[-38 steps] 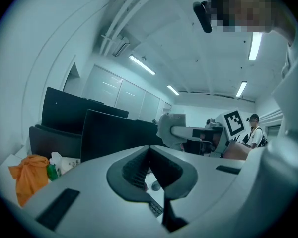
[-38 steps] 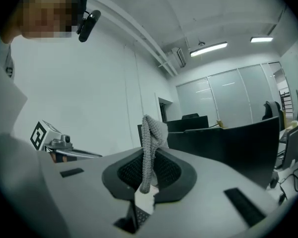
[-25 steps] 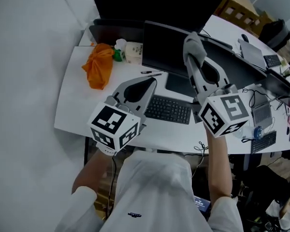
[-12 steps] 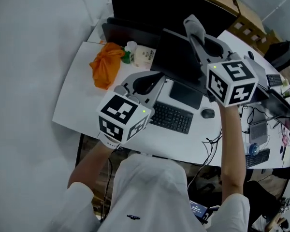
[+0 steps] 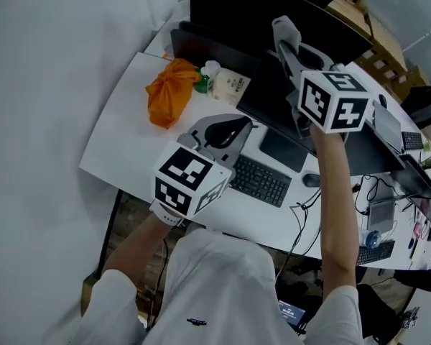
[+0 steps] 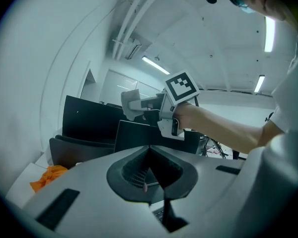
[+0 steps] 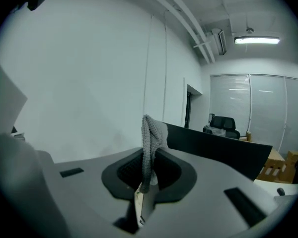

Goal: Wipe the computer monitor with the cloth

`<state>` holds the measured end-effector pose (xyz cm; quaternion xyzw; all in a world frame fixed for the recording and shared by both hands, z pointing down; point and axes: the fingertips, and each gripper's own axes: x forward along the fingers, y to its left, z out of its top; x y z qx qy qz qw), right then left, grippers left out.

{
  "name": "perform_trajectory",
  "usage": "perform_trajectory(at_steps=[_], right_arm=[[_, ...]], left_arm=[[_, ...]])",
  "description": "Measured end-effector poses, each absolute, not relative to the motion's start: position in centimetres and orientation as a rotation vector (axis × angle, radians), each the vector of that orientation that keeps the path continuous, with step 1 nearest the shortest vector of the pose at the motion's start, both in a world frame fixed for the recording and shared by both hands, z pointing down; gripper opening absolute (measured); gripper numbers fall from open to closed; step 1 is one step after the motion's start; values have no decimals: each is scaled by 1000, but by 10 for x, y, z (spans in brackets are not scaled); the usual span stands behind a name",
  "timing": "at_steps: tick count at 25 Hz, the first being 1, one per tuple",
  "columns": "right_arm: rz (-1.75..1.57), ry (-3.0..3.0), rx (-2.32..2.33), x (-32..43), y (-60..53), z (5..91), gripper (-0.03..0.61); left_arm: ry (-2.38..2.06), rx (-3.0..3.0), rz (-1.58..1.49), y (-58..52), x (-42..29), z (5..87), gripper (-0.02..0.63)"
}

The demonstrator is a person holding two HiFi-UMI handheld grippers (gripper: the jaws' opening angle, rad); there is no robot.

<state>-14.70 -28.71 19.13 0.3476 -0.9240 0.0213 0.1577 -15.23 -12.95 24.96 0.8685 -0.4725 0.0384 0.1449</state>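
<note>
A grey knitted cloth (image 5: pixel 284 29) sticks out of my right gripper (image 5: pixel 288 46), which is shut on it and held high over the top edge of the near black monitor (image 5: pixel 269 92). In the right gripper view the cloth (image 7: pixel 151 133) stands up from the closed jaws of the right gripper (image 7: pixel 148 156), with a monitor's dark top edge (image 7: pixel 213 148) just beyond. My left gripper (image 5: pixel 238 126) hangs low over the desk near the keyboard, shut and empty. The left gripper view shows the left gripper (image 6: pixel 150 155) closed, and ahead the right gripper's cloth (image 6: pixel 130 103) above the monitor (image 6: pixel 136 135).
A keyboard (image 5: pixel 258 180) and a mouse (image 5: pixel 311 180) lie on the white desk (image 5: pixel 122 142). At the back left are an orange bundle (image 5: pixel 171 90), a green bottle (image 5: pixel 207 77) and a small box (image 5: pixel 231 86). A larger dark screen (image 5: pixel 258 6) stands behind. More desks with gear lie to the right.
My right gripper has risen with the cloth from in front of the near monitor's screen to above its top edge. The left gripper stays low by the keyboard.
</note>
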Motion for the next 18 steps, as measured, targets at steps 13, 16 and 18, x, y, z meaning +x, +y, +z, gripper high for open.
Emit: perform_trajectory(at_steps=[13,16,18], right_arm=[[135,-2537,1026,-138,-294,223,34],[163,-2528,1053,-127,-294,225,34],[184,-2525,1070,-119,-293,226,32]], left_arm=[[-1375,2473,107,-121,-156,258,18],[-1364,2489,117,-118,-149,257,18],[-1354,2496,120,-117,-144,256,18]])
